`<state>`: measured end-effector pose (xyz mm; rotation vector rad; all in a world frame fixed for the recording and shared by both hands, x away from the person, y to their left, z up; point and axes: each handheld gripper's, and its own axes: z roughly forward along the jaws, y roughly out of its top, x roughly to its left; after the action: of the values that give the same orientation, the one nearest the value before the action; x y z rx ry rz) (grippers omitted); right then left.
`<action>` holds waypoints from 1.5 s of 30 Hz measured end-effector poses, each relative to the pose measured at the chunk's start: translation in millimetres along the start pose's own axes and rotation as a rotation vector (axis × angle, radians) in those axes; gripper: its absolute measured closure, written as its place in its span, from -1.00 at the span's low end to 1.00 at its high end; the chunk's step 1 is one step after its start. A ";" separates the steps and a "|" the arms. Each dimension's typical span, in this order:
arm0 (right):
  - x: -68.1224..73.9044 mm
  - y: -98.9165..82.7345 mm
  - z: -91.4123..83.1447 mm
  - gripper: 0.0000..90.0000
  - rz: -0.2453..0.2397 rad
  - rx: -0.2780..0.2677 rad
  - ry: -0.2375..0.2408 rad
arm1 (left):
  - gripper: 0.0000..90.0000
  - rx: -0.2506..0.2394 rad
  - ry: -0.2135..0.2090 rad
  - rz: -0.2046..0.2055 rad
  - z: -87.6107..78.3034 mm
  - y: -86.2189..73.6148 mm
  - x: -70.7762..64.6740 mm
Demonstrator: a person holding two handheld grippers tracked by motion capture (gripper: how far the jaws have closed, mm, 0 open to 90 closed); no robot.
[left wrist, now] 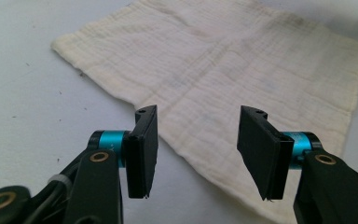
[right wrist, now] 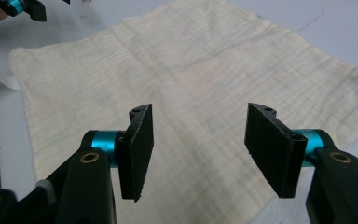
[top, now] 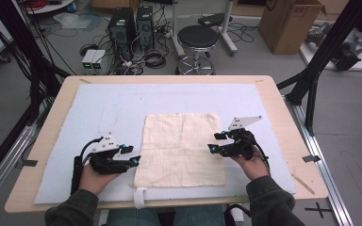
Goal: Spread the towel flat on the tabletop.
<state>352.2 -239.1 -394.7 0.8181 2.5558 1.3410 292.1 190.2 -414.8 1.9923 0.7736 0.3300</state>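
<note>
A cream cloth (top: 181, 148) lies spread flat in the middle of a pale blue mat (top: 99, 108). My left gripper (top: 133, 155) rests by the cloth's left edge, near the front corner, pointing at it. In the left gripper view its jaws (left wrist: 198, 154) stand apart with nothing between them, and the cloth (left wrist: 223, 70) lies just ahead. My right gripper (top: 215, 142) sits at the cloth's right edge. In the right gripper view its jaws (right wrist: 198, 149) are open over the cloth (right wrist: 191, 79) and grip nothing; the left gripper (right wrist: 28, 8) shows far off at top left.
The mat covers a wooden table (top: 52, 132). A white strap (top: 139, 197) hangs at the front edge below the cloth. Beyond the table stand a black stool (top: 197, 37), computer towers (top: 122, 26) and a cardboard box (top: 290, 21) on the floor.
</note>
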 end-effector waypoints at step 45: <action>-39.6 44.9 10.8 -0.17 0.019 -0.021 -0.071 | -0.07 -0.035 0.050 -0.066 33.6 63.6 41.5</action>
<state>407.3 -231.7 -370.2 0.8718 2.4818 1.3174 365.8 171.1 -381.6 1.9278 0.8577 0.3529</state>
